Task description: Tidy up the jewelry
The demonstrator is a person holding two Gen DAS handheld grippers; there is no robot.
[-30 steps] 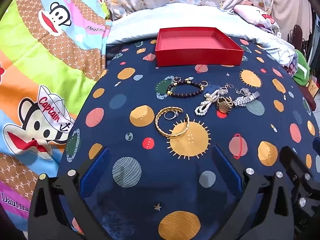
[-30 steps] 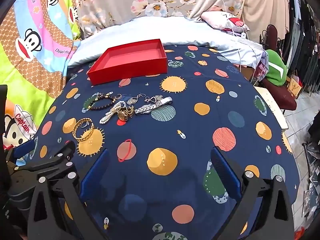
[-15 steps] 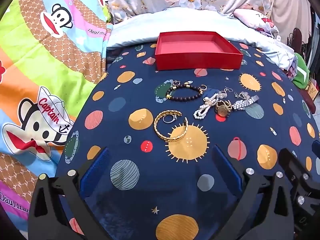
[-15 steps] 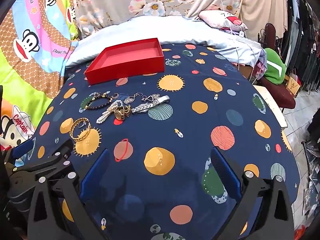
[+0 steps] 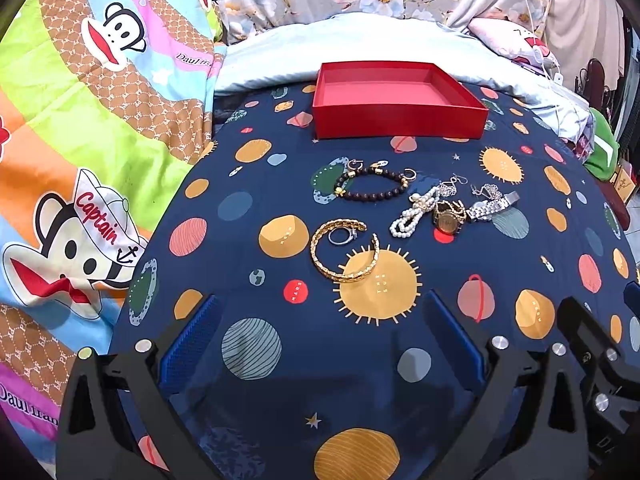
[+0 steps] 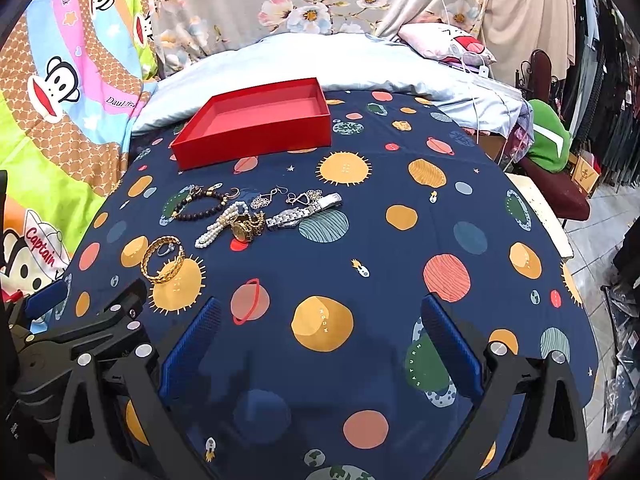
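Observation:
An empty red box (image 5: pixel 396 98) (image 6: pixel 260 120) sits at the far side of the planet-print cloth. Before it lie a dark bead bracelet (image 5: pixel 370 190) (image 6: pixel 200 206), a pearl strand (image 5: pixel 414 212) (image 6: pixel 218 226), a gold watch (image 5: pixel 448 218) (image 6: pixel 244 228), a silver watch band (image 5: pixel 490 206) (image 6: pixel 304 210) and silver earrings (image 6: pixel 266 198). Nearer me lies a gold bangle (image 5: pixel 344 256) (image 6: pixel 164 260) with a silver ring (image 5: pixel 342 236) inside it. My left gripper (image 5: pixel 320 336) hangs open just short of the bangle. My right gripper (image 6: pixel 320 336) is open over bare cloth, right of the jewelry.
A cartoon monkey quilt (image 5: pixel 80 140) rises on the left. A pale blue pillow (image 5: pixel 360 40) and floral curtain lie behind the box. At the right are the table edge, a green item on a chair (image 6: pixel 548 144) and hanging clothes (image 6: pixel 608 80).
Both cameras have drawn back and risen a little, so the jewelry and box sit slightly lower and smaller in view. Nothing on the cloth has moved.

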